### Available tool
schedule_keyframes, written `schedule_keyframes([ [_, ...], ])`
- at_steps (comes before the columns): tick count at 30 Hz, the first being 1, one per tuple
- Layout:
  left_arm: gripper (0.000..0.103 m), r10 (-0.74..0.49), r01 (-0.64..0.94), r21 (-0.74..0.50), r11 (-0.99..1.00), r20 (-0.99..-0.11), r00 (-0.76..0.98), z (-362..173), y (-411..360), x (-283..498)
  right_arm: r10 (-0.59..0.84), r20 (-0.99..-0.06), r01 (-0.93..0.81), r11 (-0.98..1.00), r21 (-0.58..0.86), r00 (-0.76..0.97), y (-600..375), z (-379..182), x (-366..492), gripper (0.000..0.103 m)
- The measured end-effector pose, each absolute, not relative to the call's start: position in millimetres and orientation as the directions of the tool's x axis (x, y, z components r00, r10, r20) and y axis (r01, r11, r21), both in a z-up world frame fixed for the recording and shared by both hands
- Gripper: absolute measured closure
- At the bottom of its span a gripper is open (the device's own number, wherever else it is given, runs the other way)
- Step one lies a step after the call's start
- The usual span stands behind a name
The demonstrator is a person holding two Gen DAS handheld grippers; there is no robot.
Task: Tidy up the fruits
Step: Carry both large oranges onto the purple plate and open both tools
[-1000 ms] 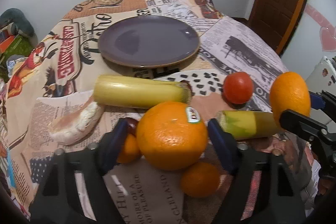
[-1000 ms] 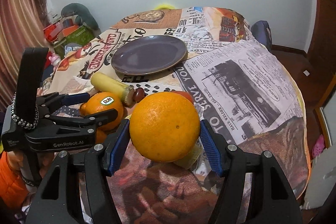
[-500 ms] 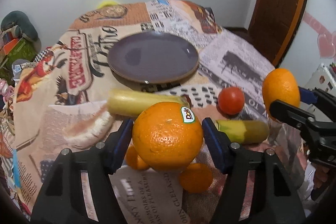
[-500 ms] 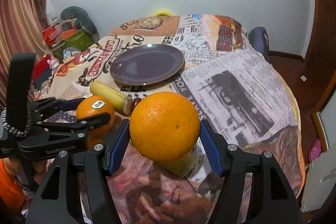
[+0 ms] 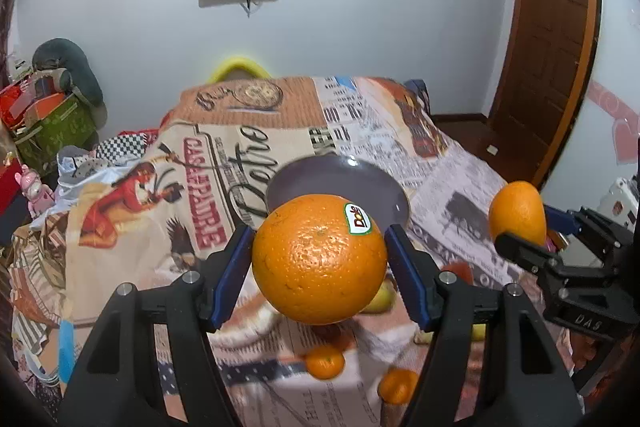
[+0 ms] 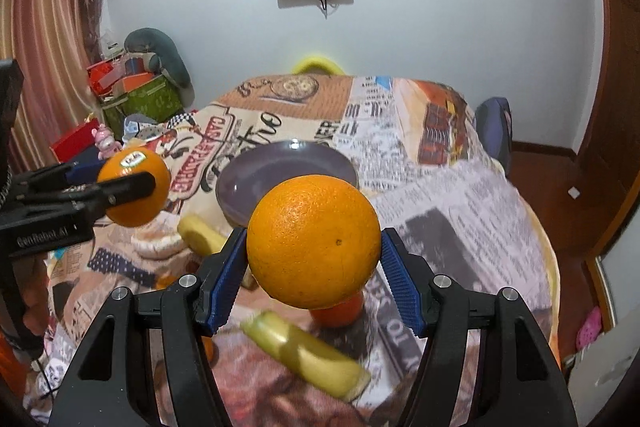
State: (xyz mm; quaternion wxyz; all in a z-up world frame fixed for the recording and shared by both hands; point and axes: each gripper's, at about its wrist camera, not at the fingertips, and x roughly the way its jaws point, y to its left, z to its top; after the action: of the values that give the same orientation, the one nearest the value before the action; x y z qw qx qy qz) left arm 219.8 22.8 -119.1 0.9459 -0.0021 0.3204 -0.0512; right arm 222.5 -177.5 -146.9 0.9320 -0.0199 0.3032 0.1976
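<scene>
The left gripper (image 5: 320,261) is clamped on a stickered orange (image 5: 319,259), its blue pads pressing both sides at the fruit's widest part, which keeps a round thing from rolling out. The right gripper (image 6: 313,253) grips a plain orange (image 6: 313,241) the same way. Both oranges hang in the air on the near side of the purple plate (image 5: 380,183), the stickered one to its left, the plain one to its right, so the plate is likely where they are bound. Below them, nearer than the plate, the other fruit lies on the cloth-covered tabletop (image 6: 460,227): a banana (image 6: 304,359), two small mandarins (image 5: 325,362) and a tomato (image 5: 458,269), waiting their turn.
</scene>
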Motion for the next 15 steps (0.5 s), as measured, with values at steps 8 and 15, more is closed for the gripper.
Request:
schedule_keyframes([
  [8, 0.036, -0.076, 0.071, -0.030, 0.997, -0.572, 0.817, -109.0, 33.0, 246.0, 0.360, -0.553, -0.395, 0.917, 0.061, 0.751, -165.0, -142.1, 244.5, 0.041],
  [15, 0.036, -0.071, 0.064, -0.031, 0.997, -0.567, 0.820, -111.8, 36.2, 271.9, 0.356, -0.545, -0.402, 0.915, 0.037, 0.759, -155.5, -144.1, 268.4, 0.040],
])
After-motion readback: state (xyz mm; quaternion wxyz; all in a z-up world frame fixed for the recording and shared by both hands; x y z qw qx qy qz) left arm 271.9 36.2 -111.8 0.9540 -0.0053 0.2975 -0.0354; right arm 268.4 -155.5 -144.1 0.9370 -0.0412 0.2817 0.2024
